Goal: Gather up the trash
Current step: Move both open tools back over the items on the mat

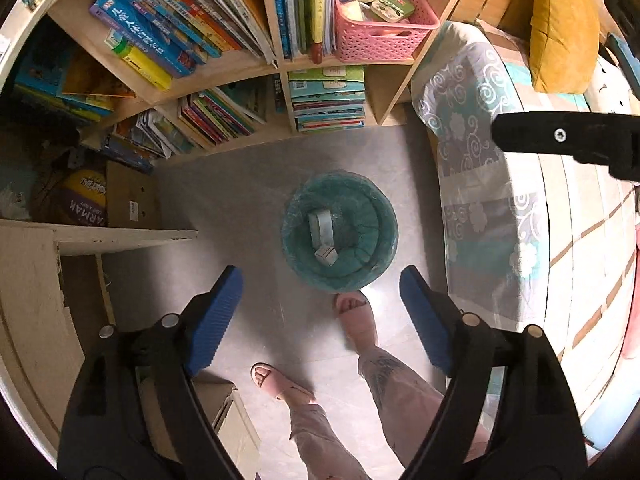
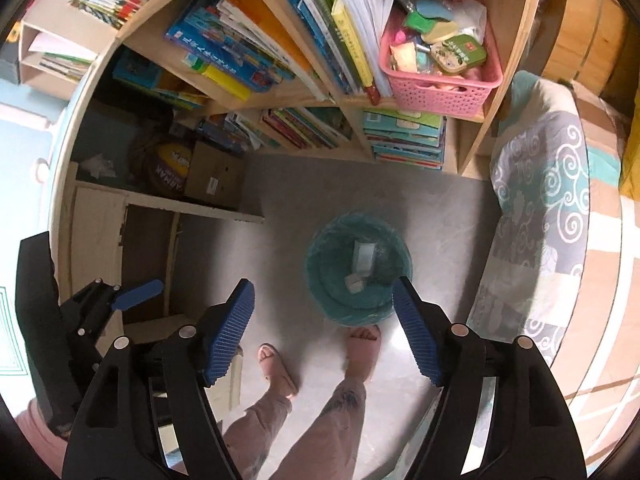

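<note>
At ten o'clock of the bin a brown cardboard box [image 1: 134, 196] stands on the floor [image 1: 248, 184] beside a purple ball [image 1: 86, 200]; its contents cannot be seen; at twelve o'clock, on the wooden bookshelf [image 1: 240, 68], a pink basket [image 1: 376, 40] holds coloured paper scraps and a small green tin; below both cameras stands the teal-lined trash bin [image 1: 340, 232], touching a slippered foot [image 1: 356, 320] at its six o'clock; in it lie a pale flattened carton [image 1: 321, 227] and a small white box [image 1: 327, 255], both crumple-free and lying on the liner's bottom; the left hand-held gripper [image 1: 320, 280] has its blue pads spread wide, pinching nothing; the right hand-held gripper [image 2: 324, 294] is likewise spread and empty, above the bin.
</note>
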{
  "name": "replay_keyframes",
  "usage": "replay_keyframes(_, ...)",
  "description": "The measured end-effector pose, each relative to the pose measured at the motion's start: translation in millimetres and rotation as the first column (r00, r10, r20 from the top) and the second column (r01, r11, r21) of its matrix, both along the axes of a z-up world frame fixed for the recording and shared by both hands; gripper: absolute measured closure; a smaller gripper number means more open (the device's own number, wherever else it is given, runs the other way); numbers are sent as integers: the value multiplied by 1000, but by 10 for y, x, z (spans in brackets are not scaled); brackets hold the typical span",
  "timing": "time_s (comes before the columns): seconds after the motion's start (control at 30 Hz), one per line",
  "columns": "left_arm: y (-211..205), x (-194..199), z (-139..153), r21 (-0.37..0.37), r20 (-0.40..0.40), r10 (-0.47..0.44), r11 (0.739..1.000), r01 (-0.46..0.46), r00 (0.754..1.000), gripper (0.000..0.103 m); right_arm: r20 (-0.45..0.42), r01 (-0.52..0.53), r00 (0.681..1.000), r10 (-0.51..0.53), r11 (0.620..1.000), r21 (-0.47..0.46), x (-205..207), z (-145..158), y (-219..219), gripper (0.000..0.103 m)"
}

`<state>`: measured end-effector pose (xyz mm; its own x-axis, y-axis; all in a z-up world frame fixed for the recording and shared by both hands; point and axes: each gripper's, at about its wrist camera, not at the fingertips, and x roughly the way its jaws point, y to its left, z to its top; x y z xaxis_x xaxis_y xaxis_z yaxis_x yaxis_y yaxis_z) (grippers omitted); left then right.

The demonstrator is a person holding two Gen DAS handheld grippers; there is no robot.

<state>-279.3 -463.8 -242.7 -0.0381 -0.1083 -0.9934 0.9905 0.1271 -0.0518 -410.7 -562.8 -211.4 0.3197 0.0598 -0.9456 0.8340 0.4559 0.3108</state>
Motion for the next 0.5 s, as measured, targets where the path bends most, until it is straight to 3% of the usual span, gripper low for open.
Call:
replay_keyframes(0.27,217,160,301,-35,29,60,998,-59,998,24,41,-97,994,99,995,-27,96,239,112,31)
replay_keyframes(0.5,677,462,838,-100,75,196,977,-189,978,24,118,-279,951,287,957,-84,474,694,336,31)
